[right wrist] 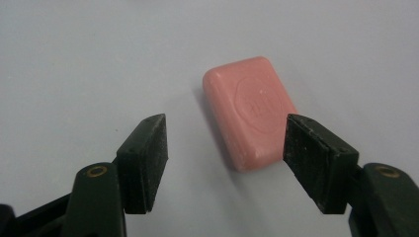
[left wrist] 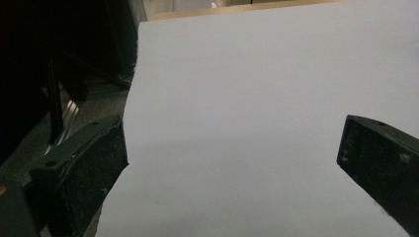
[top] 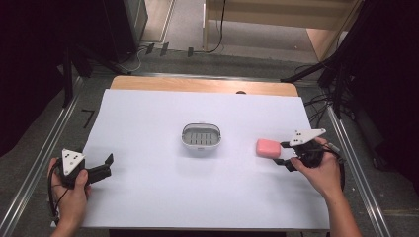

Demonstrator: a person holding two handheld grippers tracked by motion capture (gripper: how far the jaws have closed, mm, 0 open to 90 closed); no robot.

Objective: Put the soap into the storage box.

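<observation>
A pink bar of soap lies flat on the white sheet, right of a white slotted soap dish at the table's middle. My right gripper is open just right of the soap. In the right gripper view the bar's near end lies between the jaw tips, closer to the right jaw, and I see no contact. My left gripper is open at the sheet's left edge, over bare sheet, with nothing between its jaws.
The white sheet covers most of the table, with a strip of wooden tabletop showing at the back. Metal rails run along both sides. Dark stands and cables crowd the floor beyond the back right.
</observation>
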